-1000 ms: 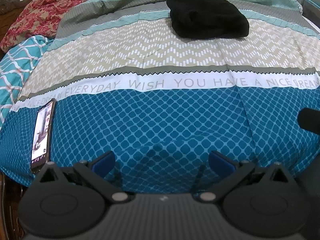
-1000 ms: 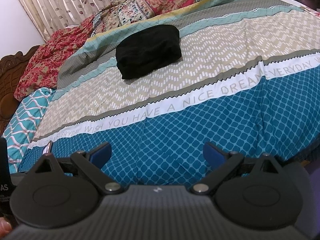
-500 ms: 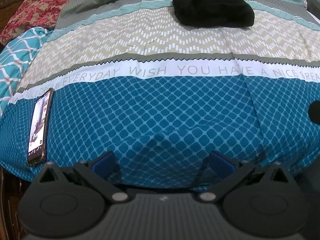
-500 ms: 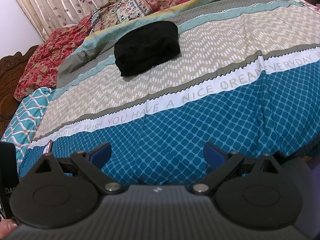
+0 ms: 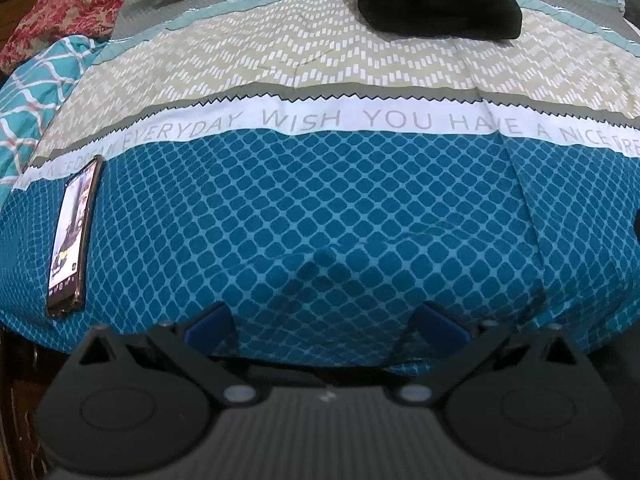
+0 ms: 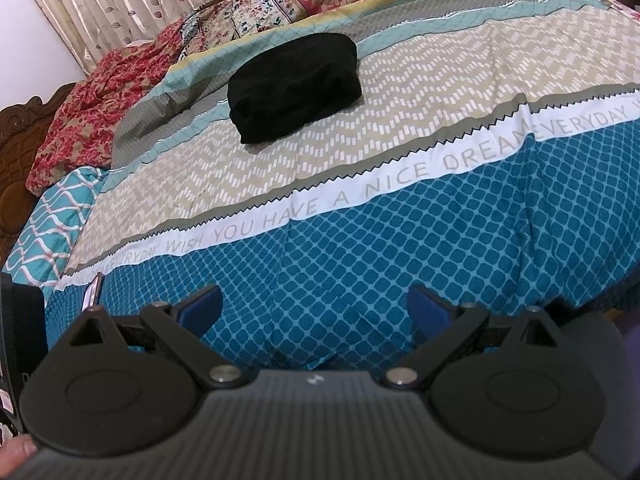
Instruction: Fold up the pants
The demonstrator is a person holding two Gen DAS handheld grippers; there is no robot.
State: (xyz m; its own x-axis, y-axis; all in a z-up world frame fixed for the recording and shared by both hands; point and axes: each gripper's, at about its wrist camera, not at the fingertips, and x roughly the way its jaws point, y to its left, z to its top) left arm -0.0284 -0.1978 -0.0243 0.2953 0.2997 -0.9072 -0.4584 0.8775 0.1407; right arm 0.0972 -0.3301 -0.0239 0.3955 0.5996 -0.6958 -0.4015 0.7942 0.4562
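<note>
We stand at the near edge of a bed spread with a patterned quilt of blue lattice, white lettered band and beige zigzag (image 5: 320,216), both tools held low over the blue section. The left gripper (image 5: 326,322) has its blue-padded jaws spread wide with nothing between them; the right gripper (image 6: 316,306) is likewise wide apart and empty. The pants, a compact bundle of black fabric (image 6: 294,86), lie far across the quilt on the beige band, well apart from either claw, toward the far right in the left wrist view (image 5: 436,0). A dark smartphone with a lit screen (image 5: 72,236) rests at the near left edge. We judge this either the opening reach or the close of the task: the bundle already looks folded, though we cannot tell how neatly. Any next move calls for a long reach forward to the bundle's near edge.
</note>
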